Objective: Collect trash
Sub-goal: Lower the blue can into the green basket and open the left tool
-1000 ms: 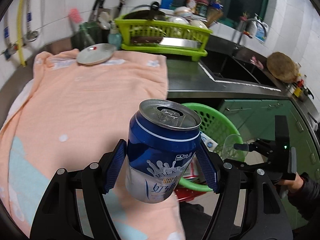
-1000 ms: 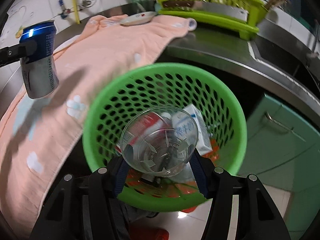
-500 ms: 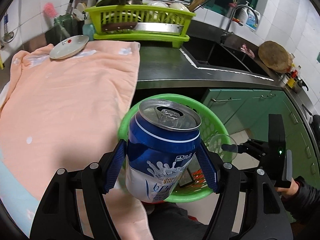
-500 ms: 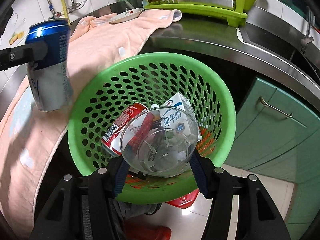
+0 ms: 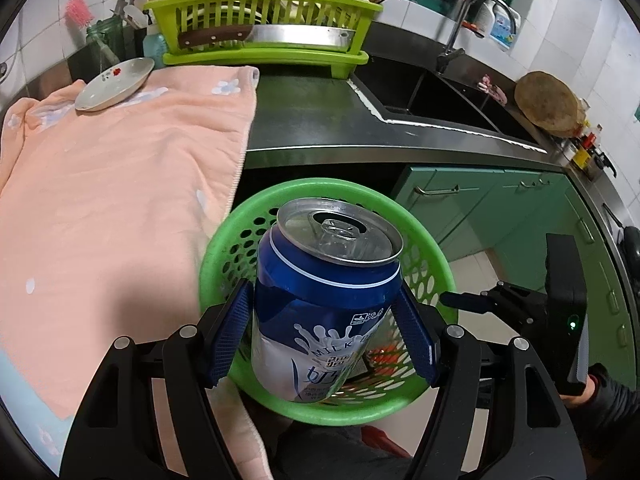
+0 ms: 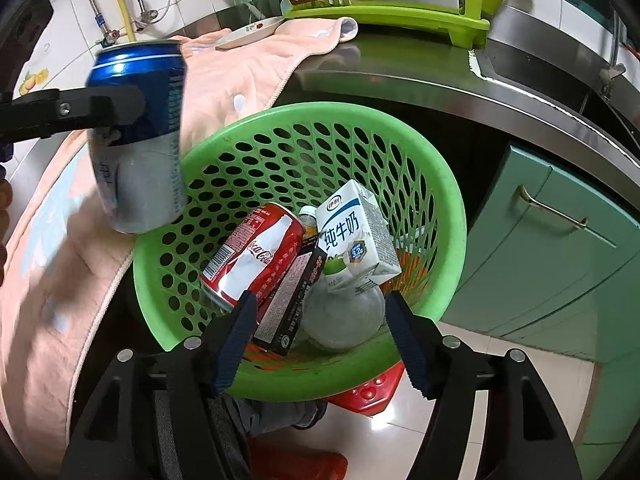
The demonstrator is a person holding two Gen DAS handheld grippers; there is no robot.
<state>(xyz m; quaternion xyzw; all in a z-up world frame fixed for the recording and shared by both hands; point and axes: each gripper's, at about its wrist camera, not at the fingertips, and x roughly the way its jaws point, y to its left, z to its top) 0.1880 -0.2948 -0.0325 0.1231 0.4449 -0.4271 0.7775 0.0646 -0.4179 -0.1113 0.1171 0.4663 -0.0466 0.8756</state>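
My left gripper [image 5: 324, 336] is shut on a blue and white milk drink can [image 5: 320, 304] and holds it upright over the near-left rim of the green perforated basket [image 5: 224, 240]. The can [image 6: 136, 136] also shows in the right wrist view, at the basket's left rim [image 6: 160, 312]. My right gripper [image 6: 320, 340] is open and empty above the basket's near side. The clear plastic cup [image 6: 340, 316] lies in the basket beside a red cola can [image 6: 256, 256], a milk carton [image 6: 354, 232] and a dark box [image 6: 292, 296].
A peach towel [image 5: 112, 184] covers the counter on the left, with a small plate [image 5: 114, 88] at its far end. A green dish rack [image 5: 264, 28] and a sink [image 5: 432, 96] stand behind. Green cabinets [image 6: 560, 240] are to the right. A red stool [image 6: 372, 392] is under the basket.
My right gripper opened and the clear cup dropped into the basket. My left gripper carried the can rightward from over the towel to over the basket's rim.
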